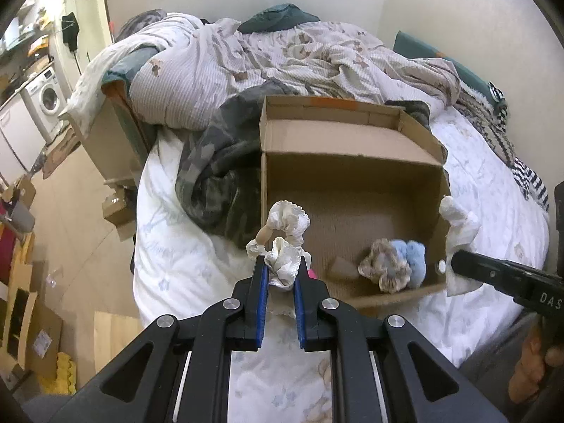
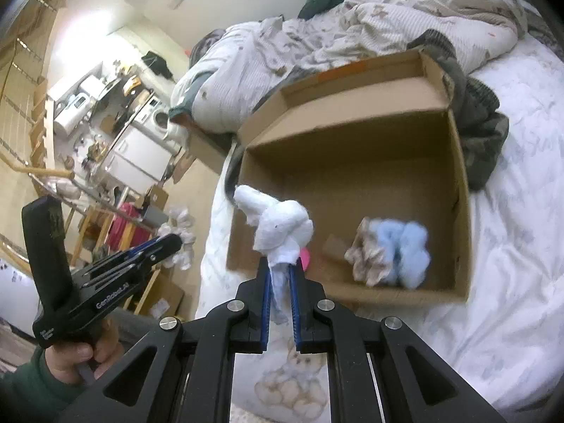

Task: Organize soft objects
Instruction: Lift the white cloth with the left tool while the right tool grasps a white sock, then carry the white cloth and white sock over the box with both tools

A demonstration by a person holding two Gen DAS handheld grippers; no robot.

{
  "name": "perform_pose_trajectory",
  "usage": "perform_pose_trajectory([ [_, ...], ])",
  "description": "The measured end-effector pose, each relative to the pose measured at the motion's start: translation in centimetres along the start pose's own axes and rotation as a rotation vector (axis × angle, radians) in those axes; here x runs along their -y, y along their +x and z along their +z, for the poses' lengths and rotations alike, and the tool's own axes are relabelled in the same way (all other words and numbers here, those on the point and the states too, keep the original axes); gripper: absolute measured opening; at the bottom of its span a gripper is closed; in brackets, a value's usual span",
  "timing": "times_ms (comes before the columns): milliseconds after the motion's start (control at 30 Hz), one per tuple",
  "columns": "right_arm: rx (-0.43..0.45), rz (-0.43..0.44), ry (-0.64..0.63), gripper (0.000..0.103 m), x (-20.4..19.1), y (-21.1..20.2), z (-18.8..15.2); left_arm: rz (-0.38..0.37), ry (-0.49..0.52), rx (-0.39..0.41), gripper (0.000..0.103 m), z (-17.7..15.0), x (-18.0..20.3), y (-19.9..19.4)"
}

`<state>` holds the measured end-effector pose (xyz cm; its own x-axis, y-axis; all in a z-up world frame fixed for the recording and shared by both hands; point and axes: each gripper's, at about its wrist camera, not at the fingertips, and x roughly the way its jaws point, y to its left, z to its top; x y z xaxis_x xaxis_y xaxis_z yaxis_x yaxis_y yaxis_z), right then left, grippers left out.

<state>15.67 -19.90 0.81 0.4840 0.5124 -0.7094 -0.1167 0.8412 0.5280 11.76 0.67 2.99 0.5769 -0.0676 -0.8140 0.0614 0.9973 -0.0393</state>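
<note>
An open cardboard box [image 1: 317,137] [image 2: 352,98] lies on the bed. Inside it lie a beige fuzzy item [image 1: 382,264] [image 2: 368,252] and a light blue fluffy item [image 1: 410,255] [image 2: 405,246]. My left gripper [image 1: 280,266] is shut on a cream ruffled cloth piece [image 1: 287,229] and holds it over the box's near left corner. My right gripper [image 2: 280,264] is shut on a white knotted cloth [image 2: 278,222] at the box's near edge; it also shows in the left wrist view [image 1: 458,222] beside the box's right wall.
The bed has a white sheet [image 1: 169,246], a rumpled striped duvet [image 1: 246,60] and a camouflage blanket [image 1: 215,176] left of the box. A pink object [image 2: 305,259] peeks out by the box. Floor with boxes and a washing machine [image 1: 46,97] lies to the left.
</note>
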Motion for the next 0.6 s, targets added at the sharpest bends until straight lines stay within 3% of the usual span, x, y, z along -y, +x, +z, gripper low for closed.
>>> perform_pose_trajectory([
  [300, 0.078, -0.019, 0.041, 0.012, 1.5, -0.1, 2.8, -0.006, 0.030, -0.009, 0.012, 2.1, 1.6, 3.1],
  [600, 0.042, -0.041, 0.073, 0.012, 3.2, 2.3, 2.9, -0.021, 0.061, 0.013, 0.012, 3.1, 3.5, 5.7],
])
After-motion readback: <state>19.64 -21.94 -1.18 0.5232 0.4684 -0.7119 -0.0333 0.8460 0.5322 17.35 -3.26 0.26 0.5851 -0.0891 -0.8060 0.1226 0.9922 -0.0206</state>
